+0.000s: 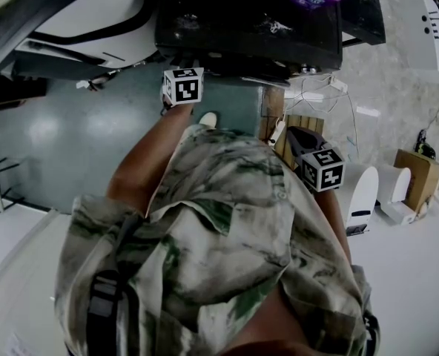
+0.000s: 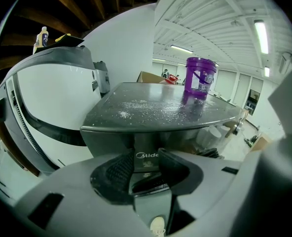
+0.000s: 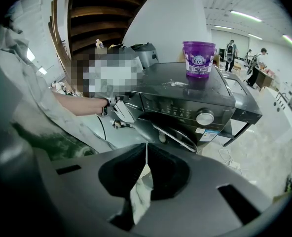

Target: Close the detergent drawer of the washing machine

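**Detergent drawer (image 2: 147,157): left gripper at the panel, closure not confirmed**

Location: the drawer is at the upper left corner of the washing machine (image 3: 185,102) front, directly under the edge of the machine's top. Its logo panel faces the left gripper view head-on and very close.

Left gripper (image 2: 142,153): the fingers are apart and the drawer panel shows in the gap between them. No pad is seen pressing on the panel's sides. Whether the fingertips touch its face cannot be told. In the right gripper view, the person's arm (image 3: 74,104) reaches to that same corner.

Right gripper (image 3: 146,146): the fingers are closed together with nothing between them. It is held back from the machine, well apart from the drawer, and has no part in the work.

Other: a purple tub (image 3: 199,58) stands on the machine's top, with white specks (image 2: 136,106) scattered near it. The round door (image 3: 158,132) below looks swung out from the front.

Progress (judgement):
- Done: the approach. The working gripper is lined up on the drawer front.
- Unresolved: how far the drawer stands out. No view gives a side-on look at it, so flush or proud cannot be read.
- Left: push the panel home if it is proud, confirm it sits level with the front, then draw the left gripper back.

Entry stands as "at the push stage, end state unverified".
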The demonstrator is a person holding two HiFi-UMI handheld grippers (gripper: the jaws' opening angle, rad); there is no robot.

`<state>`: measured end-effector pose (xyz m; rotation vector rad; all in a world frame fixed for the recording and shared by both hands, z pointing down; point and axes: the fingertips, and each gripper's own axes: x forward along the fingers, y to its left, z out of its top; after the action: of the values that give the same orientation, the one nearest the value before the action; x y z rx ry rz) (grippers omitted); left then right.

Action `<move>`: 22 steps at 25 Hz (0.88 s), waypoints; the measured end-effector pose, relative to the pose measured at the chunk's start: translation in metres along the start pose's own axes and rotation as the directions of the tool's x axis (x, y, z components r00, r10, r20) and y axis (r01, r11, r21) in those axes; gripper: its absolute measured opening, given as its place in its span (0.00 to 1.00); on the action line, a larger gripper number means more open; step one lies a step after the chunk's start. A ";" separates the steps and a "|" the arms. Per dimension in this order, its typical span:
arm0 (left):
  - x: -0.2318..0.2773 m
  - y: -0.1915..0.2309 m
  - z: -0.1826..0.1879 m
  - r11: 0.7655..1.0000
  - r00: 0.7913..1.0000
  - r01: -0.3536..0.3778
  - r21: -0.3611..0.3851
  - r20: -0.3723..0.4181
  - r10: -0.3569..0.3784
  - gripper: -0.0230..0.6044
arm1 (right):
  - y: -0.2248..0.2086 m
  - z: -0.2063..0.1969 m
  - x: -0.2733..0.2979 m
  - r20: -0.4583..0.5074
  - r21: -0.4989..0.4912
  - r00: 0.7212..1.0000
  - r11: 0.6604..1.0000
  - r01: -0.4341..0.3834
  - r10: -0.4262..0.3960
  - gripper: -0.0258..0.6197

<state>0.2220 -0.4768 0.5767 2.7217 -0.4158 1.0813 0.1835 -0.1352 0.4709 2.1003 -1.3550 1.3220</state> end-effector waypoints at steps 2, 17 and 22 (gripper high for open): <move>0.004 0.001 0.001 1.000 1.000 0.000 -0.026 -0.014 -0.001 0.30 | -0.001 -0.001 -0.002 -0.002 0.000 1.000 1.000 0.003 -0.003 0.09; -0.052 -0.015 -0.019 0.998 1.000 -0.005 -0.068 0.013 0.006 0.27 | 0.002 -0.021 -0.030 0.053 -0.067 0.997 0.997 -0.048 0.052 0.09; -0.088 -0.029 -0.032 0.997 1.000 -0.017 -0.076 0.023 0.019 0.26 | 0.000 -0.035 -0.041 0.074 -0.107 0.993 0.991 -0.083 0.091 0.09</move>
<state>0.1496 -0.4245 0.5372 2.6712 -0.4762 1.0177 0.1595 -0.0891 0.4557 2.0644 -1.5298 1.1849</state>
